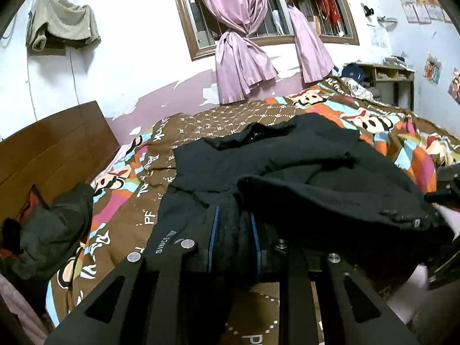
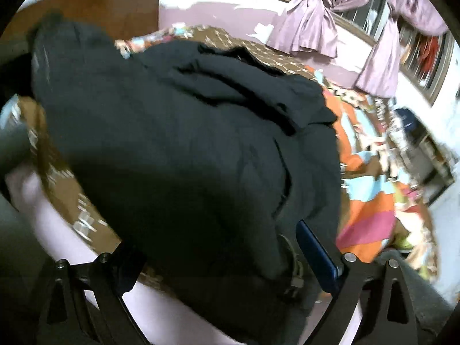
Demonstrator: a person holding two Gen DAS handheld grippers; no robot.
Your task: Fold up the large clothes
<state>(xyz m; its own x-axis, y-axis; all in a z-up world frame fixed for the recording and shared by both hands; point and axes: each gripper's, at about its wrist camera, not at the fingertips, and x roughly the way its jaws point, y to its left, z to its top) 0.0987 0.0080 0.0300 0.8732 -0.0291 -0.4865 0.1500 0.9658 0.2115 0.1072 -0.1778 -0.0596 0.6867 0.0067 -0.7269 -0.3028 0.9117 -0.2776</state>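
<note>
A large black coat lies spread on the brown cartoon-print bedspread, collar toward the window. My left gripper is shut on a bunched fold of its near left part, the cloth pinched between the blue pads. The coat's buttoned edge is raised at the right. In the right wrist view the coat fills the frame and drapes over my right gripper. Its jaws stand wide apart. The right blue pad is bare and clear of the cloth; the left finger is hidden under fabric.
A dark green jacket is heaped at the bed's left by the wooden headboard. Pink curtains hang over the window behind the bed. A small shelf unit stands at the far right corner. Pink bed edge shows near me.
</note>
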